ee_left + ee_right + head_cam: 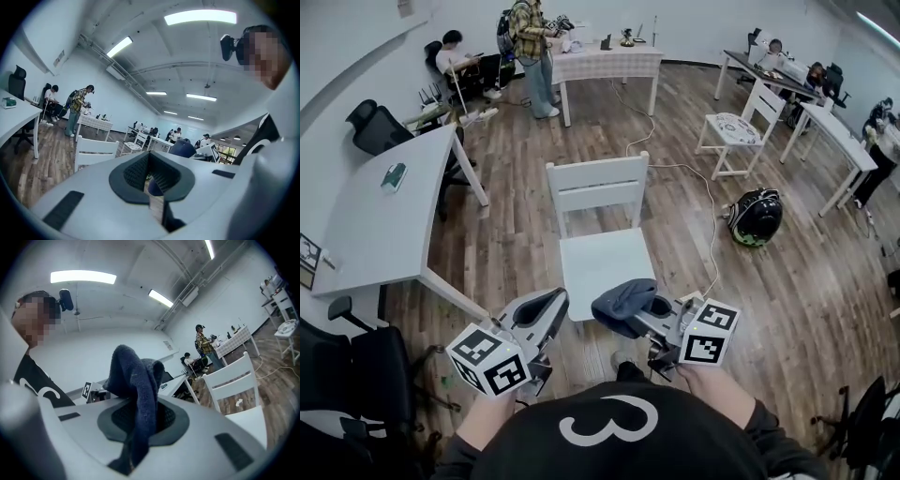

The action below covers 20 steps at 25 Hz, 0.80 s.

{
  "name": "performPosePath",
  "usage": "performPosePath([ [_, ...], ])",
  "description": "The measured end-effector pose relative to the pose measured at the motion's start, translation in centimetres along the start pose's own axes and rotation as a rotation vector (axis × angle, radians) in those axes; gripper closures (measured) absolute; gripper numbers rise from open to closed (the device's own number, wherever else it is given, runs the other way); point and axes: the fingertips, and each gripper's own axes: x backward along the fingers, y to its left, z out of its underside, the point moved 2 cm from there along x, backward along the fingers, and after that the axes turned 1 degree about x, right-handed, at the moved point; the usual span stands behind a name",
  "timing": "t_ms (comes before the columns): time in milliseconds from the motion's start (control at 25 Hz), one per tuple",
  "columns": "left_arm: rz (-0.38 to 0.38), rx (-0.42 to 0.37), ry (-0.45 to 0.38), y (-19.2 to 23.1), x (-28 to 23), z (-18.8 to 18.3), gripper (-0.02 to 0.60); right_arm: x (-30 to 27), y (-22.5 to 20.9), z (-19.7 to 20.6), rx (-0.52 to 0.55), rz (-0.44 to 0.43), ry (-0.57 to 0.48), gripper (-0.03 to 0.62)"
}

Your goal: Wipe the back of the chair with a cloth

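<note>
A white wooden chair (602, 251) stands in front of me with its slatted back (597, 185) on the far side. My right gripper (639, 314) is shut on a dark blue cloth (622, 300), held just above the seat's near right corner. In the right gripper view the cloth (137, 380) rises out of the closed jaws and flops over, with the chair (233, 380) to the right. My left gripper (546, 311) hovers at the seat's near left corner, shut with nothing in it (151, 177). The left gripper view shows the chair back (96, 151) ahead to the left.
A grey table (375, 225) stands to the left with black office chairs around it. A black helmet-like bag (756, 217) and a white cable (712, 225) lie on the wood floor at right. Another white chair (736, 127) and people at tables are farther back.
</note>
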Motion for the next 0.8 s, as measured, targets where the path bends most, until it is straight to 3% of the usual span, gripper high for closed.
performPosePath([
  [800,0.026,0.072,-0.031,-0.1,2.2,1.9,0.568,-0.8,1.2,1.5,-0.075,0.022,-0.020,0.545],
])
